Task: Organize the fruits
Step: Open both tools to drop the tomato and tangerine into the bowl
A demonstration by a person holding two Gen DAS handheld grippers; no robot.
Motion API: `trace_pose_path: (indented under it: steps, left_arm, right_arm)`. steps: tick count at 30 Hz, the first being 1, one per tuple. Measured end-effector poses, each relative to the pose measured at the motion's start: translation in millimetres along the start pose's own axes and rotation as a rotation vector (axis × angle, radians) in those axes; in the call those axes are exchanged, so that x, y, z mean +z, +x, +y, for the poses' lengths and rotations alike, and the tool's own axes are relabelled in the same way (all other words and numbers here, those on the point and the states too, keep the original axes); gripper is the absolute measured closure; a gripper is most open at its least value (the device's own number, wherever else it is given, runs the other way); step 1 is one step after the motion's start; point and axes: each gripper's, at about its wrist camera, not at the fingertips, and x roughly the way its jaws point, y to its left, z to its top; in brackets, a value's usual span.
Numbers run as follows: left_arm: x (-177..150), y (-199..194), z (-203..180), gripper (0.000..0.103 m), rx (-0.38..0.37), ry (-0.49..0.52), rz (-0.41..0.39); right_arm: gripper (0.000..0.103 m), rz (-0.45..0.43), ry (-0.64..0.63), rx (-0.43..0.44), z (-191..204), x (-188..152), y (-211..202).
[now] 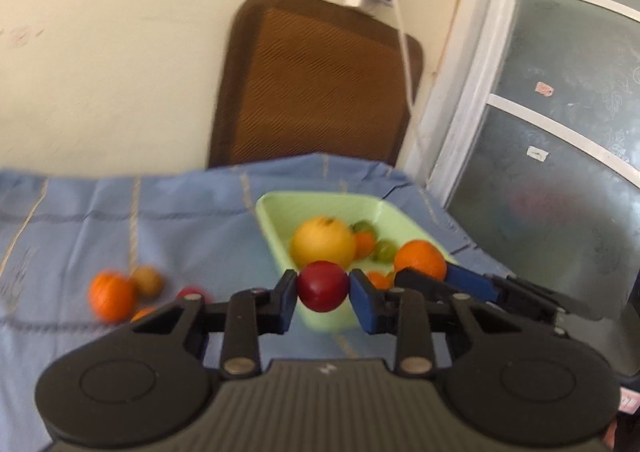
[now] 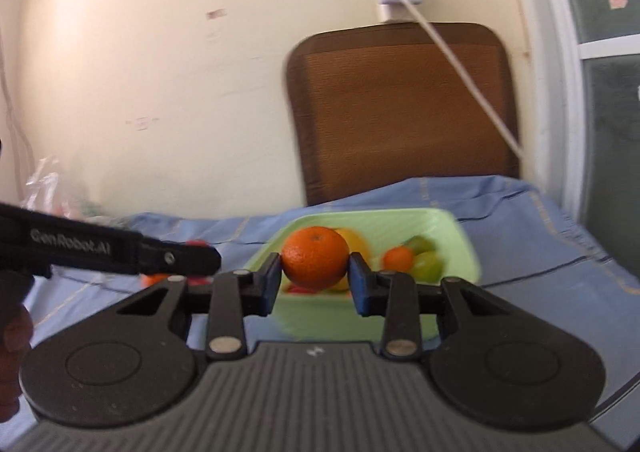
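Note:
My left gripper [image 1: 322,292] is shut on a dark red round fruit [image 1: 322,280], held above the near edge of a light green tray [image 1: 280,208]. My right gripper [image 2: 315,272] is shut on an orange [image 2: 315,254], its blue pads pressing both sides, in front of the same green tray [image 2: 460,236]. In the left wrist view the right gripper [image 1: 440,276] comes in from the right with the orange [image 1: 420,258] over the tray. In the tray lie a large yellow fruit [image 1: 322,243], small oranges and green fruits [image 2: 426,266]. The left gripper [image 2: 192,258] shows at the left of the right wrist view.
Loose fruits lie on the blue tablecloth [image 1: 180,212] at the left: an orange [image 1: 111,294], a brownish one [image 1: 147,280] and a red one [image 1: 192,291]. A brown chair back [image 1: 312,84] stands behind the table. A window frame [image 1: 472,92] is at the right.

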Motion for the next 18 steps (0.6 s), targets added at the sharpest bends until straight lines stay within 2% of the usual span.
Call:
trace_pose_path:
  steps: [3, 7, 18]
  left_arm:
    - [11, 35, -10, 0.074, -0.012, 0.012, 0.039]
    - [9, 70, -15, 0.074, -0.002, 0.006, 0.106]
    - [5, 83, -21, 0.072, -0.004, 0.008, 0.115]
  right_arm:
    - [0.064, 0.033, -0.019, -0.047, -19, 4, 15]
    - [0.064, 0.062, -0.041, -0.090, -31, -1, 28]
    - [0.061, 0.050, -0.038, -0.089, -33, -7, 26]
